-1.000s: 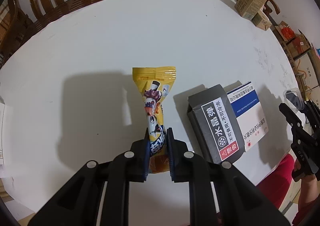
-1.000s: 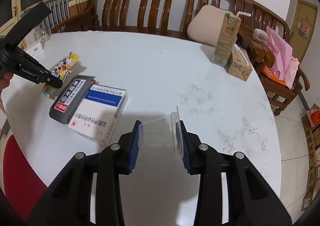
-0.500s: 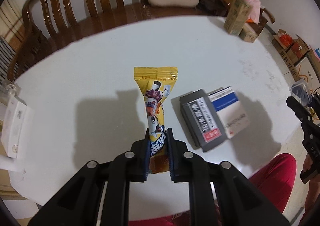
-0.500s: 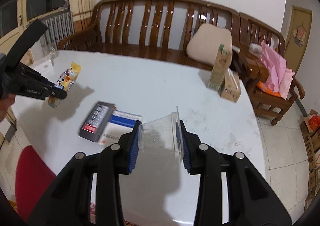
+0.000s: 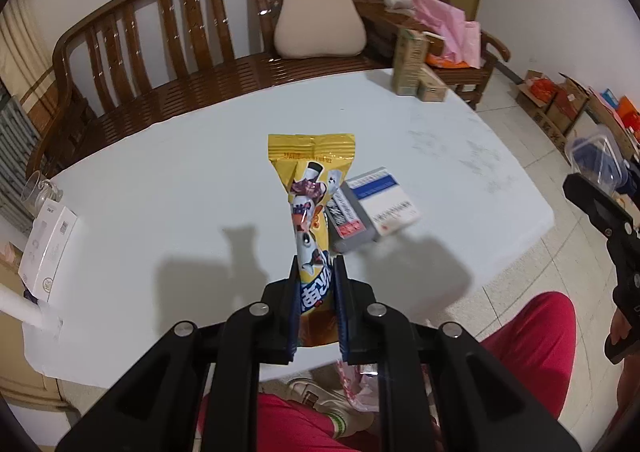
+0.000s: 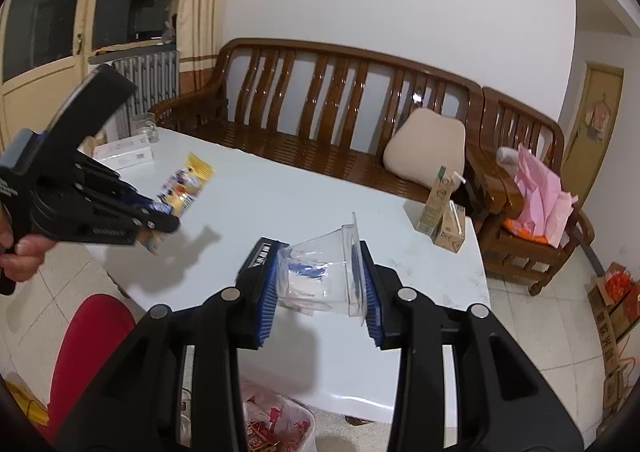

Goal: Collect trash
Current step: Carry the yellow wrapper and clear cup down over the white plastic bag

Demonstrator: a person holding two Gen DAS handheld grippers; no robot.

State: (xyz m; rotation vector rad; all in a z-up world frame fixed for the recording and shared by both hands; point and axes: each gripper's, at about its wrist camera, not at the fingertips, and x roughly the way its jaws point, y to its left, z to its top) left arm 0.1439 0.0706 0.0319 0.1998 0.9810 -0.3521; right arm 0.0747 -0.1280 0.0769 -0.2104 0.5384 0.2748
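Left wrist: tongs grip wrapper (yellow).

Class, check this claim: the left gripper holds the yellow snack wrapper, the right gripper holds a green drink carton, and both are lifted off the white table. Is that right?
One detail is wrong. The right gripper holds a clear plastic cup, not a carton, as the right wrist view shows. The left gripper does hold the yellow snack wrapper, and both are lifted off the white table.

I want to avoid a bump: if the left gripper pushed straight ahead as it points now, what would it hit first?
Probably the grey box on the white table; the left gripper and its yellow snack wrapper aim downward there. Depth is unclear.
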